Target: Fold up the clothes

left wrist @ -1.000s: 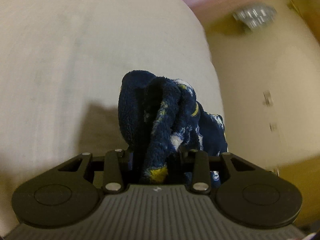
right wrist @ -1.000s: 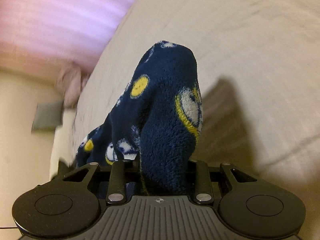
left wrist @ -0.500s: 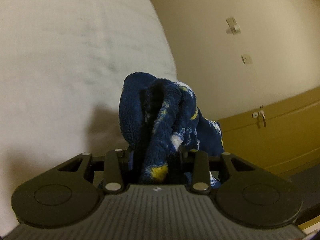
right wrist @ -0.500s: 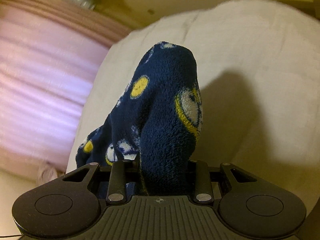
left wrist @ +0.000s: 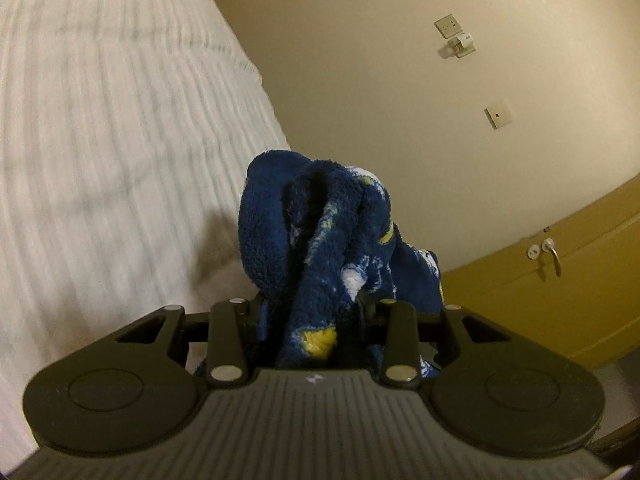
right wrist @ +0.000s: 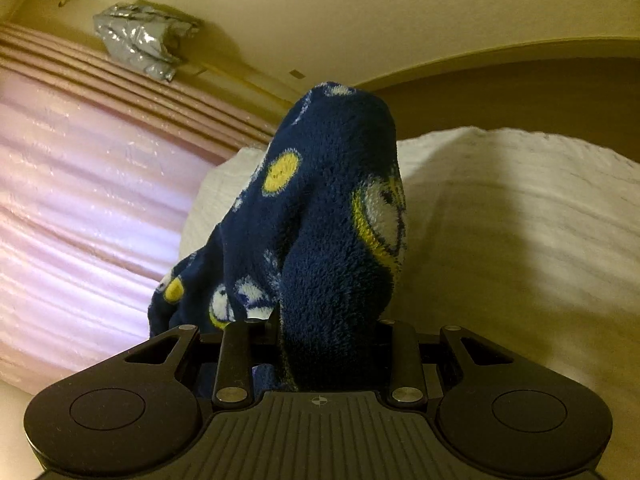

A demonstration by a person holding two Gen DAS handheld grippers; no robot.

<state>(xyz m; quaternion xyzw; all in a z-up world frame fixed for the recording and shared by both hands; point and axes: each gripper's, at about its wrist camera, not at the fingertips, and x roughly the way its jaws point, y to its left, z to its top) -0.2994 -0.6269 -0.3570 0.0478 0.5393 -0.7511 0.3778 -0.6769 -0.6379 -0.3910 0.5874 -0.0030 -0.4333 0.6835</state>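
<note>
Left gripper (left wrist: 310, 312) pinches a bunched fold of navy fleece garment (left wrist: 320, 232), plush w/ yellow & white round prints; the cloth bulges up past the black fingers. Right gripper (right wrist: 326, 320) clamps another thick bunch of it (right wrist: 332, 208), which hangs off to its left. Both bunches are held over a white ribbed bedspread (left wrist: 100, 140), near its edge. Room: cream wall (left wrist: 380, 60) w/ 2 sockets, mustard door (left wrist: 560, 300) w/ lever handle, pink pleated curtain (right wrist: 80, 200), crumpled silver foil bag (right wrist: 140, 40).
</note>
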